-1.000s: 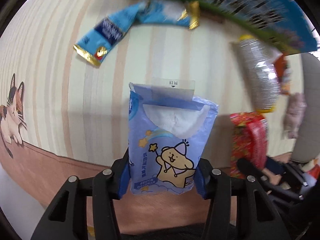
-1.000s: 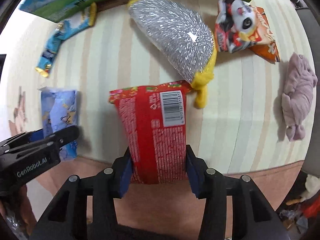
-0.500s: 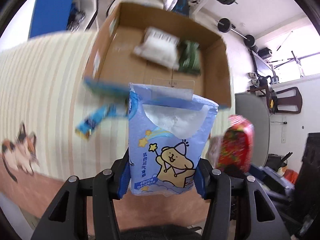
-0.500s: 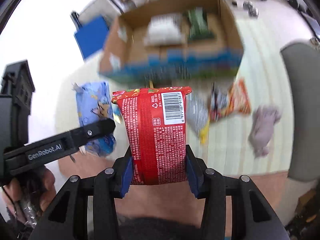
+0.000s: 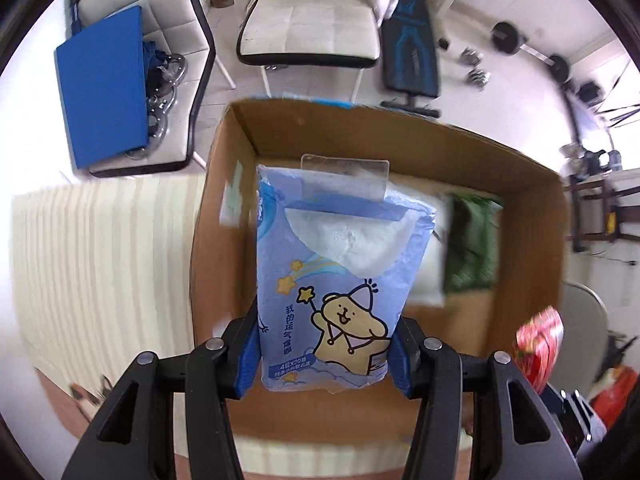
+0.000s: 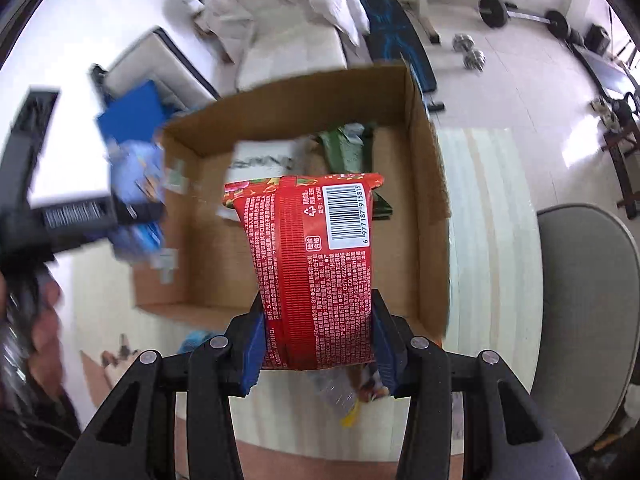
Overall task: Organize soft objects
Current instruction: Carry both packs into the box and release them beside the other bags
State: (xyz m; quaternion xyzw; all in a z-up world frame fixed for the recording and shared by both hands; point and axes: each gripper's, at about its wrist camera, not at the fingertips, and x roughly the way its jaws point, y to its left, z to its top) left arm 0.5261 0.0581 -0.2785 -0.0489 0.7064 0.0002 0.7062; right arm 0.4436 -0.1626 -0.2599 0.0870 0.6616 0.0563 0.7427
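Observation:
My left gripper (image 5: 325, 354) is shut on a blue tissue pack (image 5: 336, 280) with a yellow cartoon bear, held upright above the open cardboard box (image 5: 208, 216). My right gripper (image 6: 318, 346) is shut on a red snack pack (image 6: 312, 264) with a barcode, held over the same box (image 6: 424, 184). The red pack also shows at the right of the left wrist view (image 5: 538, 344). The blue pack and left gripper show blurred at the left of the right wrist view (image 6: 136, 196). A white pack (image 6: 264, 158) and a green pack (image 6: 348, 146) lie inside the box.
The box stands on a cream striped tablecloth (image 5: 100, 272). A grey chair (image 6: 588, 312) is at the right. White chairs (image 5: 312, 28), a blue board (image 5: 104, 96) and gym weights (image 6: 520, 16) are on the floor beyond. Silver and other packs (image 6: 344, 396) lie under the right gripper.
Both grippers have risen and swung forward with their packs, from low over the tablecloth to above the open box. The box interior now fills both views.

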